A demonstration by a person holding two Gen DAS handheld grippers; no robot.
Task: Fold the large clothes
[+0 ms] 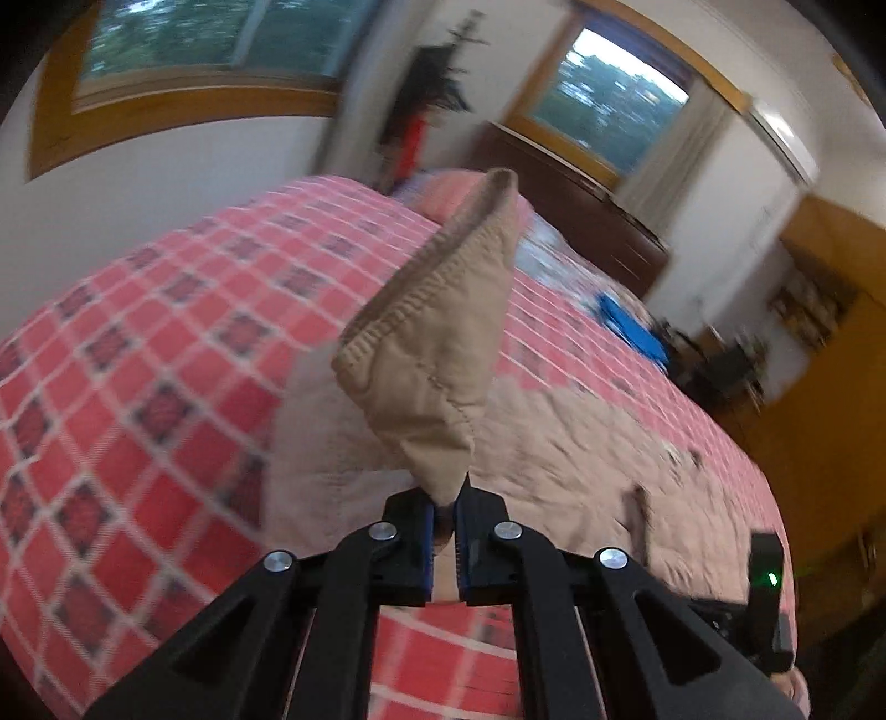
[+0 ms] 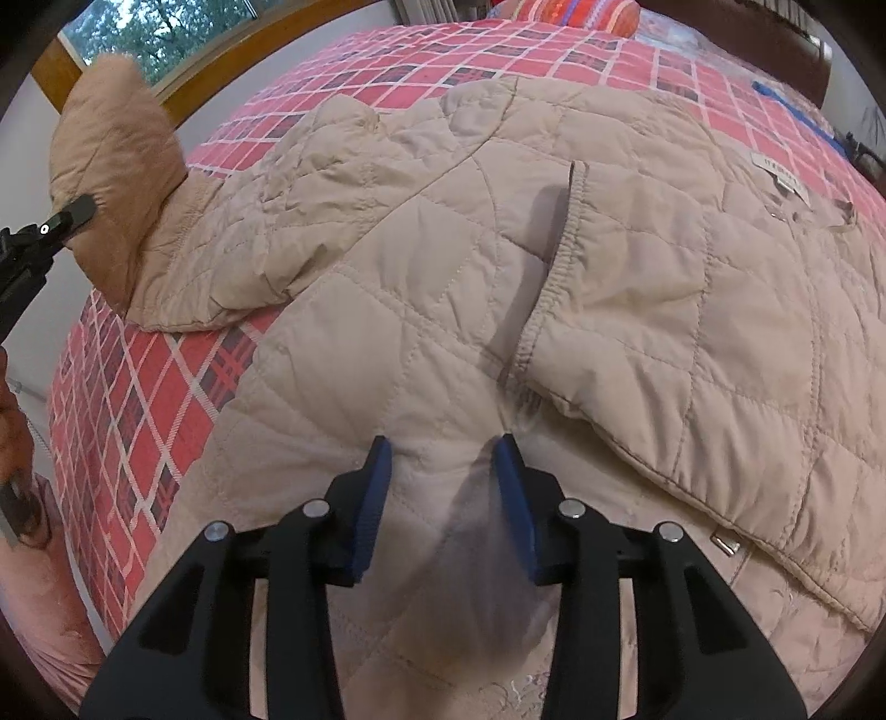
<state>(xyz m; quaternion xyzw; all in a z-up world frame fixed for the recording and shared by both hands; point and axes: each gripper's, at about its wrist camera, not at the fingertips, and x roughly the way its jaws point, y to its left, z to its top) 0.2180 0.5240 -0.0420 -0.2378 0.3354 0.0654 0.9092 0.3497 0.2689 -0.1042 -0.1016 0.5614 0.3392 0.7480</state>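
Note:
A beige quilted jacket (image 2: pixel 609 277) lies spread across the bed, front flap open, with a white label (image 2: pixel 781 174) near its collar. My left gripper (image 1: pixel 444 501) is shut on the jacket's sleeve (image 1: pixel 437 332) and holds the cuff end up off the bed. In the right wrist view that sleeve (image 2: pixel 116 166) stands raised at the far left, with the left gripper (image 2: pixel 72 213) clamped on it. My right gripper (image 2: pixel 443 471) is open, low over the jacket's body near the flap's lower corner. I cannot tell if its blue fingers (image 2: pixel 379 476) touch the fabric.
The bed has a red checked cover (image 1: pixel 138 360). A blue object (image 1: pixel 631 327) lies near its far edge, and a red pillow (image 2: pixel 576 14) sits at the head. A dark wooden headboard (image 1: pixel 581 221), windows and orange cupboards (image 1: pixel 830 421) surround the bed. A hand (image 2: pixel 16 443) shows at the left.

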